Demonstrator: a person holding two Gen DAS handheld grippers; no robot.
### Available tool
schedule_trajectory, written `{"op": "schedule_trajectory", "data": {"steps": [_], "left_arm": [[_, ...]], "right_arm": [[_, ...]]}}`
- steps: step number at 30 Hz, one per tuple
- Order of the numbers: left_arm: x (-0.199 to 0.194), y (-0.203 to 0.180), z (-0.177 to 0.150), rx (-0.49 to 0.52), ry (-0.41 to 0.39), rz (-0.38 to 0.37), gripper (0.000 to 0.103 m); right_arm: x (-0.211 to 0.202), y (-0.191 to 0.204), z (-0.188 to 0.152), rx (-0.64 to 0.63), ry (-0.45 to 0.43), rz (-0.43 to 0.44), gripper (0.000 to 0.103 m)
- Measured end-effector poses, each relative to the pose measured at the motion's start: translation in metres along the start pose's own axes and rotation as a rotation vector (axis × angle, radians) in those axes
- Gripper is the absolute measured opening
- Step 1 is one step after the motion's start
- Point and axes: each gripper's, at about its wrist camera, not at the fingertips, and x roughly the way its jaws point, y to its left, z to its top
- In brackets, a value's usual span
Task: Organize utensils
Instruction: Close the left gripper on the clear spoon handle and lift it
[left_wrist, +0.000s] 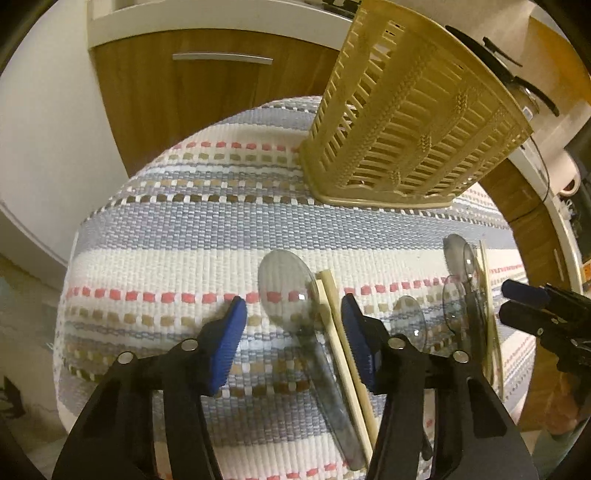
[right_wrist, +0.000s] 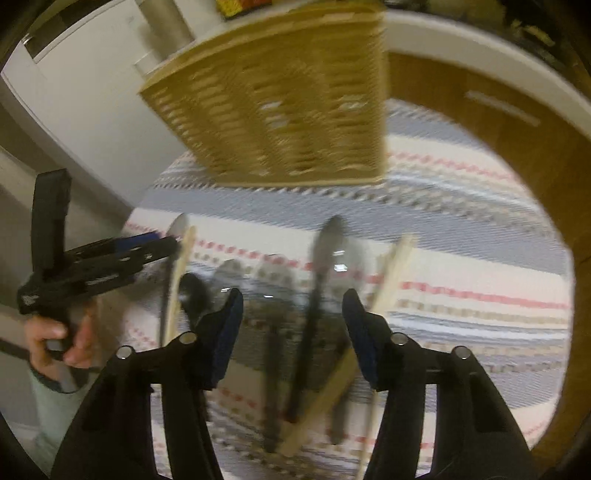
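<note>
Hovering low over the striped woven mat (left_wrist: 184, 229), the left gripper (left_wrist: 293, 321) is holding its blue pads spread wide, gripping nothing. Lying between those pads are a clear plastic spoon (left_wrist: 284, 288), bowl pointing away, and a pale chopstick pair (left_wrist: 343, 339) just beside the spoon's right edge. Further clear spoons (left_wrist: 458, 291) are lying in an overlapping cluster to the right, with a thin stick (left_wrist: 487, 295) alongside. A beige slatted utensil basket (left_wrist: 417, 122) is standing upright on the far part of the mat, in front of a wooden cabinet (left_wrist: 177, 99).

From the left wrist view the right gripper (left_wrist: 513, 299) is entering at the right edge, its pads appearing nearly together, though whether they are gripping anything cannot be told. Its own view is motion-blurred, showing the right gripper (right_wrist: 293, 325) with fingers apart above a dark spoon (right_wrist: 317, 280) and a wooden stick (right_wrist: 388, 280). The person's hand (right_wrist: 55, 339) is grasping the left gripper's handle.
</note>
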Motion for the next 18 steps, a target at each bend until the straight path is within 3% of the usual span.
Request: {"op": "schedule_trajectory", "data": {"steps": [6,14,17,18], "left_arm": [[0.003,0.005,0.003,-0.022,0.001,-0.048,0.027],[-0.006,0.033,0.001,-0.05,-0.005,-0.119,0.021],[-0.013,0.047,-0.002,-0.059,-0.015,-0.11,0.023],[-0.013,0.047,-0.002,-0.06,-0.013,-0.112,0.034]], "right_arm": [[0.03,0.016,0.01,-0.018,0.056,0.016,0.043],[0.067,0.031,0.019,-0.045,0.092,-0.071,0.043],[0.072,0.037,0.02,-0.069,0.101,-0.101,0.043],[0.07,0.038,0.018,-0.076,0.106,-0.108,0.043]]}}
